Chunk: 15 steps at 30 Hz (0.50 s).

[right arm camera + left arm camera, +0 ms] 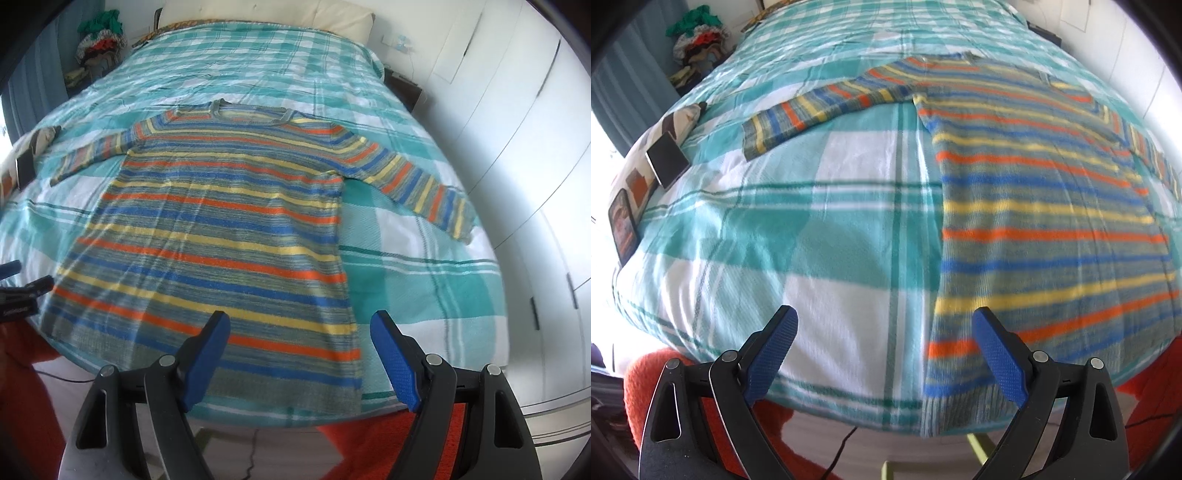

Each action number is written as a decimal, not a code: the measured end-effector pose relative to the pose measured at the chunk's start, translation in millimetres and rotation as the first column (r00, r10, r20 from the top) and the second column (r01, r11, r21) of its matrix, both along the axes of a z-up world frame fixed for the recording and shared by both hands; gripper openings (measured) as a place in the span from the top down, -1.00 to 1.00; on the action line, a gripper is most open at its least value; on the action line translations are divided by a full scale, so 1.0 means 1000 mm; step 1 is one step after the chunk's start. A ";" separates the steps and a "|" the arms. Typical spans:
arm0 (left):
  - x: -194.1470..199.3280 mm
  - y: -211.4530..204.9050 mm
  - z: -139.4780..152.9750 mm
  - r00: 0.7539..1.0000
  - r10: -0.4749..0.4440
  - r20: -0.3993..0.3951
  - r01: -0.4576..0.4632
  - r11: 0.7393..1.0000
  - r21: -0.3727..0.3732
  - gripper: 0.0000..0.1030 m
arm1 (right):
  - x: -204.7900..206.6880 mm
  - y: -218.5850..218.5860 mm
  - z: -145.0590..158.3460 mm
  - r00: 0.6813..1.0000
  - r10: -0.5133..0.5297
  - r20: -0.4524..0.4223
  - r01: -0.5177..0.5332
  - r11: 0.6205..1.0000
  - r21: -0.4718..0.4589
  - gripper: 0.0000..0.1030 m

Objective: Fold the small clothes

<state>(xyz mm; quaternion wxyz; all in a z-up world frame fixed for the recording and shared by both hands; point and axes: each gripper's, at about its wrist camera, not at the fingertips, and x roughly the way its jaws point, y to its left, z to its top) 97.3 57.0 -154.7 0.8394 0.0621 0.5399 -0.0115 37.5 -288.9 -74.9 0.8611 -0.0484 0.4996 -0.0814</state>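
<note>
Lying flat and face-up with both sleeves spread on the teal-and-white checked bed cover [388, 240], the knitted sweater striped in orange, blue and yellow [221, 229] has its hem at the near edge, where the left hand-held gripper [884, 314] and right hand-held gripper [300, 320] hover, both spread wide and holding nothing.

A striped sweater [218, 229] is laid flat, front up, on the bed, sleeves spread out to both sides, hem at the near edge.
</note>
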 end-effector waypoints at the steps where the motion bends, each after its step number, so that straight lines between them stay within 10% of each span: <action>1: 0.006 0.000 0.004 1.000 0.007 0.008 -0.007 1.000 -0.011 -0.88 | 0.002 -0.002 -0.001 1.000 -0.005 -0.001 0.005 1.000 0.012 -0.51; 15: 0.052 0.011 -0.047 0.995 0.091 -0.041 -0.093 0.994 -0.055 -0.97 | 0.033 -0.077 -0.009 0.992 -0.090 0.087 0.067 0.967 0.244 -0.51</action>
